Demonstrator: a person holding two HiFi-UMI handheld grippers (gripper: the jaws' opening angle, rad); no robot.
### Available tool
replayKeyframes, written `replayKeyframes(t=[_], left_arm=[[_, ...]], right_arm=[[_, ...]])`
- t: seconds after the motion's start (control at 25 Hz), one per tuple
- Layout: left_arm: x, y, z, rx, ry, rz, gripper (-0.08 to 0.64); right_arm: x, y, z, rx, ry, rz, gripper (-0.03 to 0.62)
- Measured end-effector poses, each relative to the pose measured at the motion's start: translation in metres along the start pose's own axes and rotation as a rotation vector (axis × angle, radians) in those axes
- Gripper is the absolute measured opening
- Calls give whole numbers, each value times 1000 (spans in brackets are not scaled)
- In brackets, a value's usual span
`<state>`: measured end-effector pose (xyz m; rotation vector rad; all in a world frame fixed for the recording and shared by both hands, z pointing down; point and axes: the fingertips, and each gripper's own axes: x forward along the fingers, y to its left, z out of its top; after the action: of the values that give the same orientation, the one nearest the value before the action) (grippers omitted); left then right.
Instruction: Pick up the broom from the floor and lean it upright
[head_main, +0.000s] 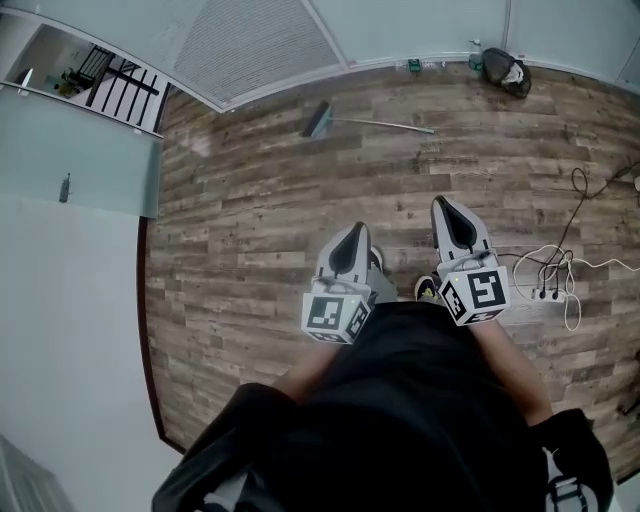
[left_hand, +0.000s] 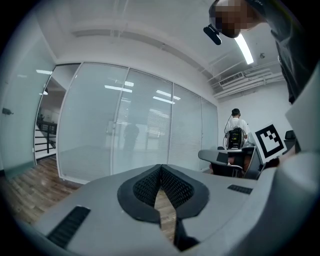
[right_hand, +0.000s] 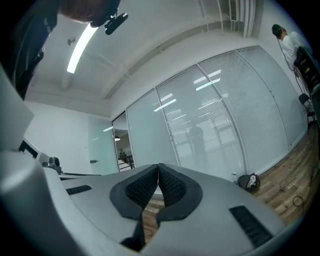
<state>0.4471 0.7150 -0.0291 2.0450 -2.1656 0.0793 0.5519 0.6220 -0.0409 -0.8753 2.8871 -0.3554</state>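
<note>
The broom (head_main: 360, 122) lies flat on the wooden floor near the glass wall, its grey head to the left and its thin handle running right. My left gripper (head_main: 355, 234) and right gripper (head_main: 441, 204) are held side by side in front of the person's body, well short of the broom. Both are shut with nothing between their jaws. In the left gripper view the left gripper (left_hand: 160, 167) has its black pads meeting at the tips. The right gripper (right_hand: 158, 166) shows the same in the right gripper view. The broom is hidden in both gripper views.
A dark bag (head_main: 505, 70) sits by the glass wall at the far right. White and black cables with a power strip (head_main: 548, 285) lie on the floor to the right. A glass partition (head_main: 80, 150) and stair opening are at the left. A person stands at a desk (left_hand: 235, 135) in the distance.
</note>
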Motion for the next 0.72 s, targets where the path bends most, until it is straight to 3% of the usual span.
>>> replayKeyframes(t=[0.32,0.56,0.72], left_arm=[[-4,8,-7,40,18,0,21],[12,26,-10,11,36,26,21],[26,46,-11,-10,31,23,21]], right_arm=[[14,4,-16,24,28,-19,18],[35,-10,-25,39,63,-69,18],[58,-4,-36,17,104,-59,18]])
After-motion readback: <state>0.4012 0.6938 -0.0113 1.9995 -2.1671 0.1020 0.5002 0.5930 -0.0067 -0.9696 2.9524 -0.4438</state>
